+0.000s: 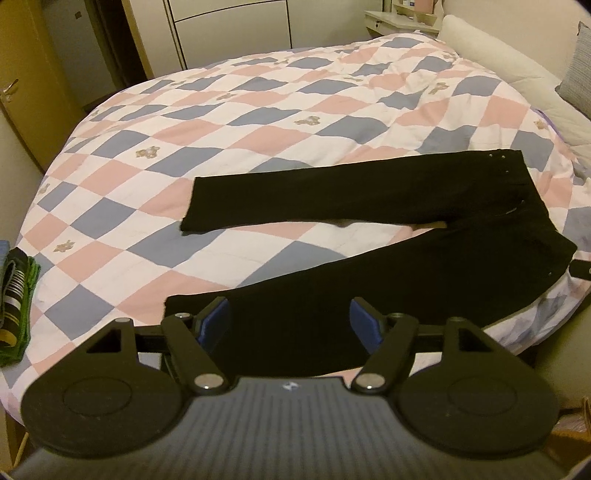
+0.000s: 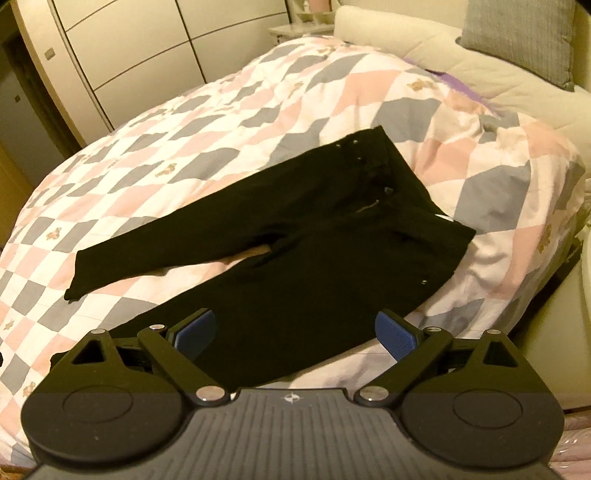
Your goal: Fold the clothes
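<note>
Black trousers [image 1: 369, 195] lie flat on the checked quilt [image 1: 221, 122], legs spread apart to the left, waistband at the right. My left gripper [image 1: 290, 317] is open and empty, just above the hem end of the near leg. In the right wrist view the same trousers [image 2: 314, 229] show with their waist buttons at the top. My right gripper [image 2: 295, 332] is open and empty, over the thigh of the near leg, close to the quilt's [image 2: 221, 110] front edge.
A folded green and black pile [image 1: 14, 295] lies at the bed's left edge. A pale headboard cushion [image 1: 498, 48] and a grey pillow [image 2: 517, 33] sit at the far right. Wardrobe doors [image 2: 129, 40] stand behind the bed.
</note>
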A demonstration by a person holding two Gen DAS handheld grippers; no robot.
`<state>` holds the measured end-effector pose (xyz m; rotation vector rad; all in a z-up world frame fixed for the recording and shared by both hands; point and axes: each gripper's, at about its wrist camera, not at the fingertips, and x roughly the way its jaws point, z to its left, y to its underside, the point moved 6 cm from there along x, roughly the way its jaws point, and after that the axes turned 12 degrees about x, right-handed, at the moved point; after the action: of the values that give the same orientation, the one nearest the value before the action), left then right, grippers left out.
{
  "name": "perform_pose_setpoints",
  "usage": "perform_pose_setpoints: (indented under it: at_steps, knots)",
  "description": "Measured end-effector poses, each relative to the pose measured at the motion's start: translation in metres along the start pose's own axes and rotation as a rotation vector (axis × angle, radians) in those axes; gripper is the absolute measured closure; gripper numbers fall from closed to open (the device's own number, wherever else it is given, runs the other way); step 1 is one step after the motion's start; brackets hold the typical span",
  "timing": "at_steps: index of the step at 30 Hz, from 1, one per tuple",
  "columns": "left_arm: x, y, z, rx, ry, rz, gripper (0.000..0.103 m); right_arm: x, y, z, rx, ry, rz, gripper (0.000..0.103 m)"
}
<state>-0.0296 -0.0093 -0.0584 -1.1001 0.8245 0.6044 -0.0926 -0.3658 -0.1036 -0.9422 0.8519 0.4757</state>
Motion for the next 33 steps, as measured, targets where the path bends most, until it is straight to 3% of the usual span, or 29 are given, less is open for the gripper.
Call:
perform_pose_setpoints:
  at_steps: [9,20,27,33]
  knots:
    - [-0.009,0.023,0.048,-0.038,-0.032,0.024,0.034,0.007,0.017,0.044,-0.029,-0.019,0.024,0.006]
    - [0.001,0.072,0.093,-0.228,-0.071,0.101,0.032,0.037,0.023,0.103,-0.203,-0.053,0.101,0.005]
    - [0.027,0.069,0.078,-0.237,-0.057,0.146,0.032,0.068,0.023,0.103,-0.242,-0.086,0.176,0.006]
    - [0.069,0.019,0.030,-0.178,-0.013,0.173,0.032,0.092,-0.006,0.071,-0.215,-0.147,0.202,0.010]
